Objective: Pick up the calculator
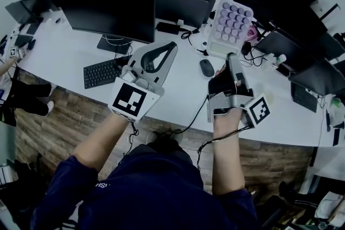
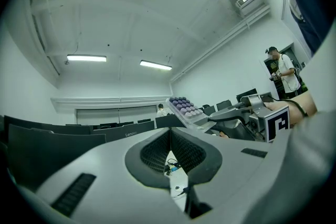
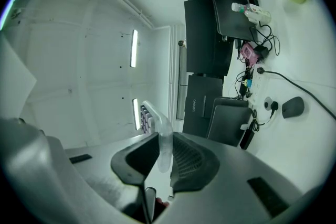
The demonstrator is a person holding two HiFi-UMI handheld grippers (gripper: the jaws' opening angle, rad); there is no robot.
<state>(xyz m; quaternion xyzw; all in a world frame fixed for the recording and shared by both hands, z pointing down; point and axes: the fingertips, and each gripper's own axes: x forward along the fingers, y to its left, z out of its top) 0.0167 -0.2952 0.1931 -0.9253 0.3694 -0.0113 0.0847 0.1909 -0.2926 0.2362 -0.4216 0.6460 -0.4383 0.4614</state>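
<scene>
The right hand-held gripper (image 1: 230,57) is clamped on the calculator (image 1: 232,27). In the right gripper view, the two ribbed pads (image 3: 185,153) of the right hand-held gripper (image 3: 164,147) press on the near edge of the calculator (image 3: 156,126) from both sides. The rest of its body extends up and away from the jaws.

The calculator is clear of the counter (image 1: 178,97) and held in the air. In the head view it appears above the rear part of the counter, beyond the mouse (image 1: 207,68), with its rows of round purple keys facing up. The left gripper view shows the calculator (image 2: 184,107) off to the right, tilted.

The left hand-held gripper (image 1: 173,45) holds nothing. In the left gripper view, the jaws of the left hand-held gripper (image 2: 170,134) meet at their tips, with only a small gap lower down between the pads.

In the head view the left hand-held gripper is above the counter, just right of the keyboard (image 1: 101,72). A row of monitors (image 1: 105,8) stands along the far side of the counter. The two grippers are well apart.
</scene>
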